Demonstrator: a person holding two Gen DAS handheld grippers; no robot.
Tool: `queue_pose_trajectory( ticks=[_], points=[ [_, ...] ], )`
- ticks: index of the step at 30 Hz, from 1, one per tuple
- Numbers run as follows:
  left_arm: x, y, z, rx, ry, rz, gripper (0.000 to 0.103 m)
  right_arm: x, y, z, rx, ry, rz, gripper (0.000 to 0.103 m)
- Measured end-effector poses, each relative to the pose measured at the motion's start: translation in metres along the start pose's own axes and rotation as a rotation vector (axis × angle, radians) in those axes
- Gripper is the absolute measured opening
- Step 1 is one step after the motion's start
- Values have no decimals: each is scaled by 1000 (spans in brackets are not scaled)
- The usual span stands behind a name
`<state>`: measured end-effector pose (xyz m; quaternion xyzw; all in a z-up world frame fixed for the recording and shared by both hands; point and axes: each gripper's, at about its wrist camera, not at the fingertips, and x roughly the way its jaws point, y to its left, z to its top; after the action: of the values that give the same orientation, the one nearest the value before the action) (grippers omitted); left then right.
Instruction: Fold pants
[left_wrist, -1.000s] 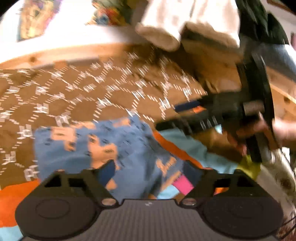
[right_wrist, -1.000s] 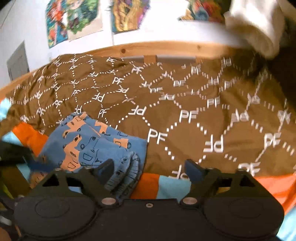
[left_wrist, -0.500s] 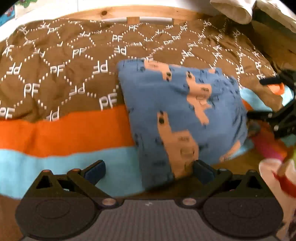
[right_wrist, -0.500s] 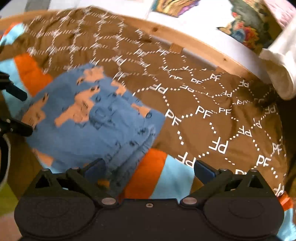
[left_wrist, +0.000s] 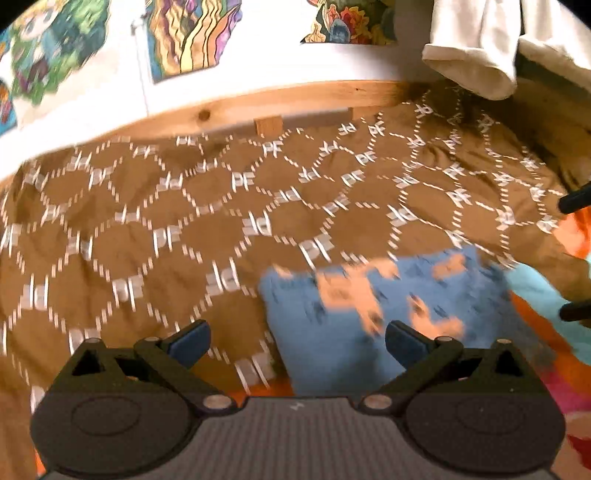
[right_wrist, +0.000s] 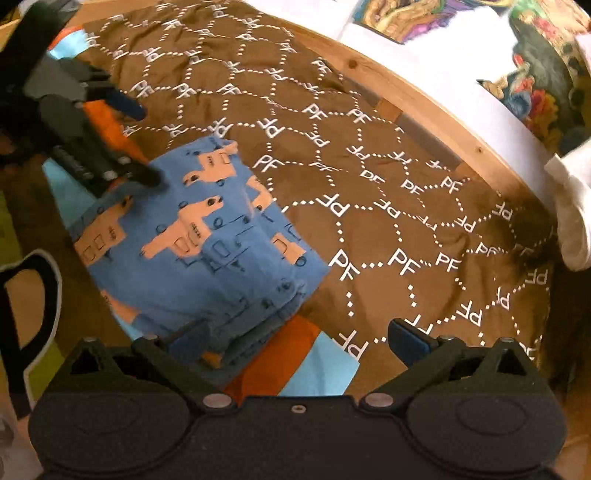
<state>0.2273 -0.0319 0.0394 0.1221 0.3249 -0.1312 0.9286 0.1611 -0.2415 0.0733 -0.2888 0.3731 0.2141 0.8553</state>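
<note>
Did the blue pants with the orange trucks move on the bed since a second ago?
Cannot tell. The folded pants lie on the brown PF blanket beside its orange stripe, as before; the cameras swung, so any small slide stays hidden.

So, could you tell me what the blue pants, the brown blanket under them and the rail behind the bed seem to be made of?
Blue pants: soft knit, probably cotton jersey; matte, with a ribbed band and limp folds.
Brown blanket: thin woven or fleece fabric, matte, creased, printed with white letters; the exact fibre is unclear.
Rail: light wood, likely pine, with visible knots and grain and a slight sheen.
</note>
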Motion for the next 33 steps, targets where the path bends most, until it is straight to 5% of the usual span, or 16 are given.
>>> queue_pose_trajectory(
  ticks=[5, 9, 15, 21, 26, 30, 33],
  points=[
    [45, 11, 6, 32, 56, 27, 103, 41, -17, -2, 133, -149, -47, 102],
    [66, 20, 3, -13, 42, 36, 103, 91, -23, -10, 39, -76, -32, 102],
    [59, 45, 11, -106, -6, 73, 103, 88, -48, -11, 164, -142, -65, 102],
    [43, 54, 7, -156, -51, -6, 103, 66, -59, -6, 287, -203, -8, 102],
    [61, 30, -1, -74, 43, 29, 103, 79, -47, 4, 270, -177, 69, 102],
    [69, 27, -1, -69, 73, 50, 103, 108, -34, 2, 159, -55, 69, 102],
    [68, 29, 3, -77, 78, 58, 103, 108, -43, 3, 163, -82, 83, 102]
  ],
)
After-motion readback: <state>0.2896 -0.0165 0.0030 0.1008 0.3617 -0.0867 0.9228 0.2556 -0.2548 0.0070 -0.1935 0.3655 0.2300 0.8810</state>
